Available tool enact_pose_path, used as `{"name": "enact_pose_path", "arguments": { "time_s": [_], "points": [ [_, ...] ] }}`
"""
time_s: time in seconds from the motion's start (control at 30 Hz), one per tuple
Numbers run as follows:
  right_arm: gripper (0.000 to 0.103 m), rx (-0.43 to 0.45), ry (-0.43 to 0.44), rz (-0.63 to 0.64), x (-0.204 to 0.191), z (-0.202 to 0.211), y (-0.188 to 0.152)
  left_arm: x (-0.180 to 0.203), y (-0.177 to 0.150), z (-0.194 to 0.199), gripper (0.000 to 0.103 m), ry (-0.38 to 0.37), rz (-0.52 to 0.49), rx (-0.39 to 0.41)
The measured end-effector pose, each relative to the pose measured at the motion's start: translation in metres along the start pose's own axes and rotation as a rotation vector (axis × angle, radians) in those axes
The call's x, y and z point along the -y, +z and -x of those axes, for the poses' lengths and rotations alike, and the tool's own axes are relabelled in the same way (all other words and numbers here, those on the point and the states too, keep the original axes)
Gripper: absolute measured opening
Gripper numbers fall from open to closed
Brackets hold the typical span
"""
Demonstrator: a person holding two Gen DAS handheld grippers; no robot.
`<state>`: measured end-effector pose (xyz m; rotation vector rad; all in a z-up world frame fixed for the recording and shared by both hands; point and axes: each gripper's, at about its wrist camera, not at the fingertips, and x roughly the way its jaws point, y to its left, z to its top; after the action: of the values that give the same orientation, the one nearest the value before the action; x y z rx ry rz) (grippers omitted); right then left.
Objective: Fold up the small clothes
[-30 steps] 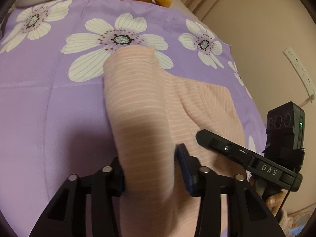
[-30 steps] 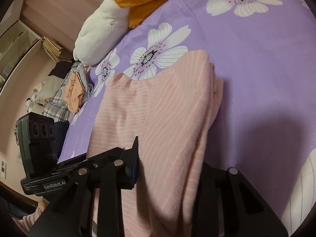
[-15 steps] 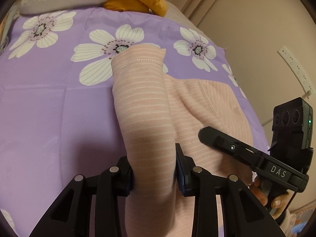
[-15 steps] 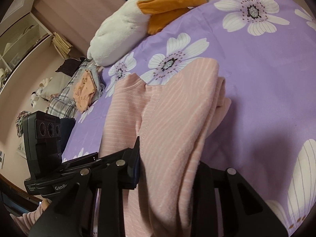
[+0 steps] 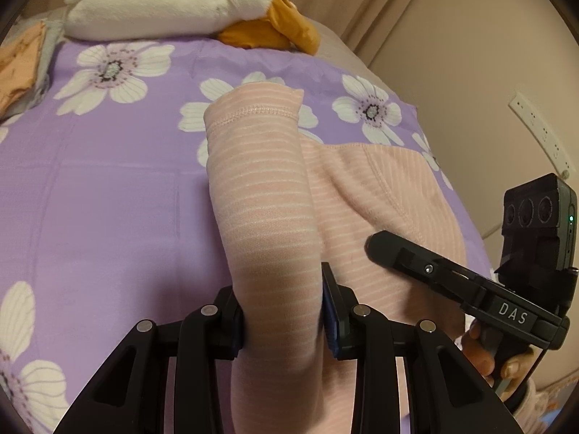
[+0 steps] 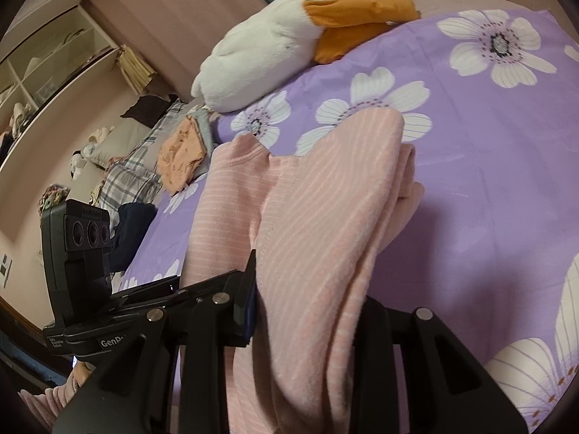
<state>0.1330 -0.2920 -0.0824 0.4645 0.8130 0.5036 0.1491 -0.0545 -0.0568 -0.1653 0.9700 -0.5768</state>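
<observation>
On my left tongs (image 5: 282,311) I've got a bunched leg of the pink striped garment (image 5: 264,217) pinched between both pads; those jaws have just closed in tighter on it. The hemmed end (image 5: 253,112) hangs forward over the purple flowered bedspread (image 5: 108,199), clear of the bed's edges. Over on the right, my right tongs (image 6: 307,322) are clamped on a thick fold of the same garment, cloth draped over the pads. At the bed's far edge lies a white and orange plush toy (image 6: 282,47), with a small folded orange piece (image 6: 181,152) beside it.
</observation>
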Motion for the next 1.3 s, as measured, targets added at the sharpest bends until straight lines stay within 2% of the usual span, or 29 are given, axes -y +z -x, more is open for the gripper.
{"name": "enact_pose_path", "arguments": {
  "time_s": [0.33,0.6,0.9,1.3],
  "points": [
    [0.029,-0.019,0.026,0.053,-0.035,-0.025,0.008,-0.034,0.003,0.025,0.033,0.033,0.041,0.041],
    [0.029,-0.045,0.045,0.069,-0.052,-0.055,0.015,-0.06,0.008,0.027,0.033,0.073,0.065,0.048],
    [0.029,-0.072,0.051,0.075,-0.06,-0.09,0.024,-0.087,0.019,0.016,0.033,0.116,0.082,0.04],
    [0.029,-0.12,0.031,0.054,-0.048,-0.126,0.029,-0.104,0.025,-0.01,0.033,0.144,0.095,-0.004]
  ]
}}
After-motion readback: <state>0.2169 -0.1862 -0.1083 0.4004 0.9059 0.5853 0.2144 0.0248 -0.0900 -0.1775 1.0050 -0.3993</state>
